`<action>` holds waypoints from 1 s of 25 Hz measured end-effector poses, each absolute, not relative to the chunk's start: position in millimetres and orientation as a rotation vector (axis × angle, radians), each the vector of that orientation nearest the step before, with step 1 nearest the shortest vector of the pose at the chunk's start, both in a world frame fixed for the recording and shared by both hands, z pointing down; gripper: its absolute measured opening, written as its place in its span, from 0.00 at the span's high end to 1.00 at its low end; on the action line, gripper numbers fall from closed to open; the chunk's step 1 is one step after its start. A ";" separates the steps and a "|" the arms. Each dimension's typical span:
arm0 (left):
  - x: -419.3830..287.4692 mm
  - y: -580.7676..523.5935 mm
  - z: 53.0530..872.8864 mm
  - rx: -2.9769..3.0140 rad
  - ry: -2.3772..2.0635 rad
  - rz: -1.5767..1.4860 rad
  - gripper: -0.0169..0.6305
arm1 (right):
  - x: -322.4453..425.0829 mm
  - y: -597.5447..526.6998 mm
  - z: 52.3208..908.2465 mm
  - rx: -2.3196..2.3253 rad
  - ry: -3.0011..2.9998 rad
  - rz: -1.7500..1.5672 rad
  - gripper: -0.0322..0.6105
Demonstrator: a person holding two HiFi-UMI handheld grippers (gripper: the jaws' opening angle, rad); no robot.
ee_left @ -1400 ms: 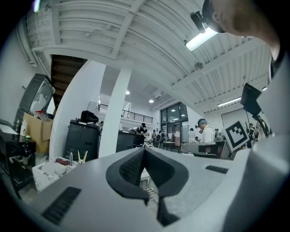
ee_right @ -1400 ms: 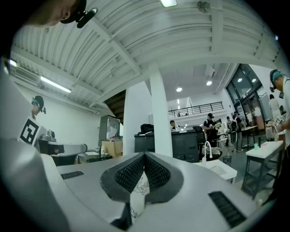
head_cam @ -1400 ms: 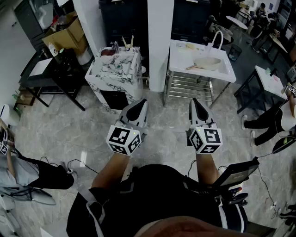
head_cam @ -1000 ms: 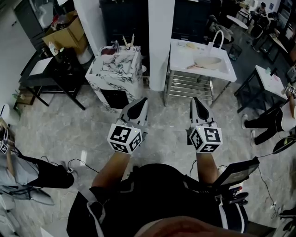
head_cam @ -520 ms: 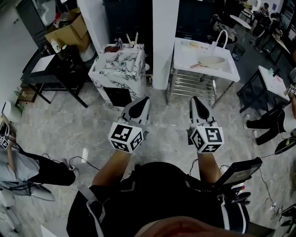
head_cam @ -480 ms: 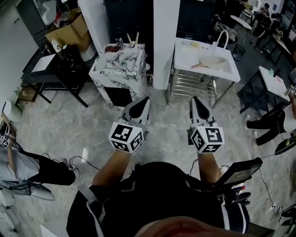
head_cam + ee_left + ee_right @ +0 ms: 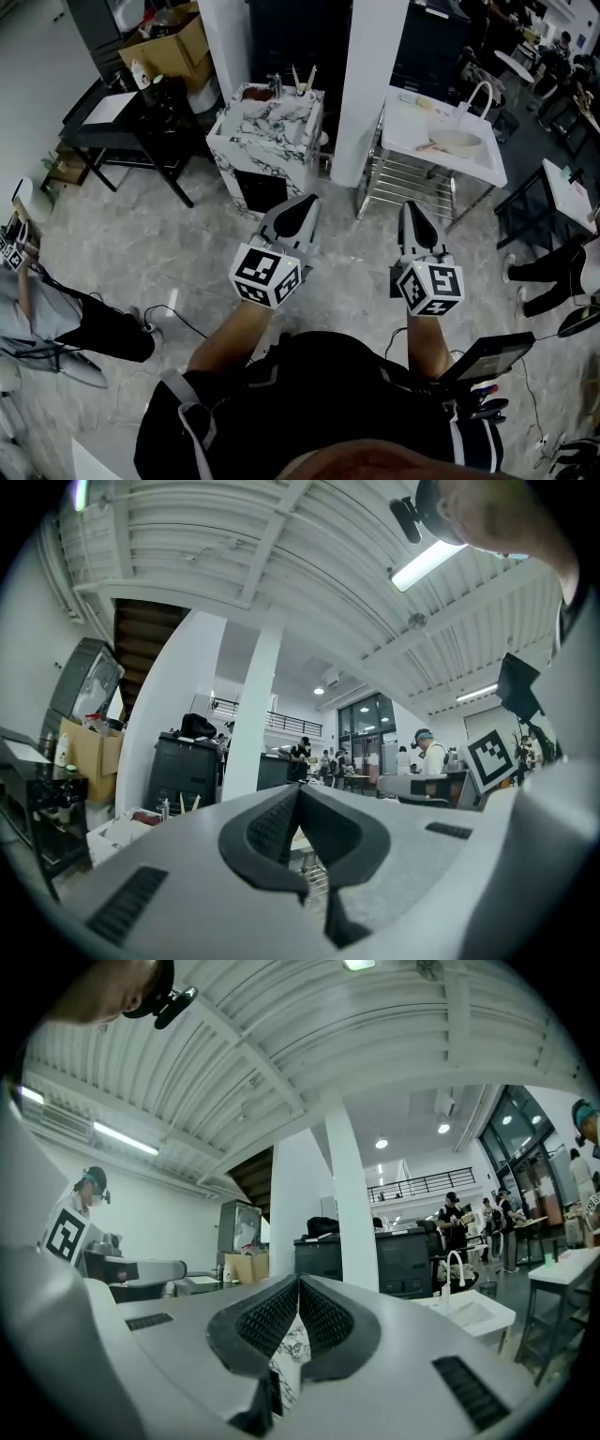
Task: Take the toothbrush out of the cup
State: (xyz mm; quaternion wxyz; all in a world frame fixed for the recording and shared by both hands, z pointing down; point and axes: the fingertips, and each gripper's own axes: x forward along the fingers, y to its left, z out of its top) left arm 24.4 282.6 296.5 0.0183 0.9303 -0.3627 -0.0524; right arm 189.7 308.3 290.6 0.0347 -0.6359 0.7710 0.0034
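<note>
Two pairs of fingers pressed together, nothing between: left gripper point(image 7: 304, 202) and right gripper point(image 7: 412, 208), both well short of the marble washstand point(image 7: 267, 131); toothbrush point(image 7: 296, 78) upright at its far edge.

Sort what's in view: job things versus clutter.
Job: apparent toothbrushes on the marble vanity, cup too small to make out; left hand-held gripper and right hand-held gripper, both shut, empty.
Lying about: white sink, cardboard box, black table.
</note>
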 end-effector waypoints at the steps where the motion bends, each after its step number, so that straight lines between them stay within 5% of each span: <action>1: 20.1 281.5 296.3 2.889 -1.130 -0.165 0.97 | 184.9 305.3 290.7 -1.949 2.376 0.008 0.91; 25: -108.8 244.7 314.7 2.840 -1.238 -0.180 0.97 | 34.2 253.1 297.6 -1.814 2.497 0.040 0.91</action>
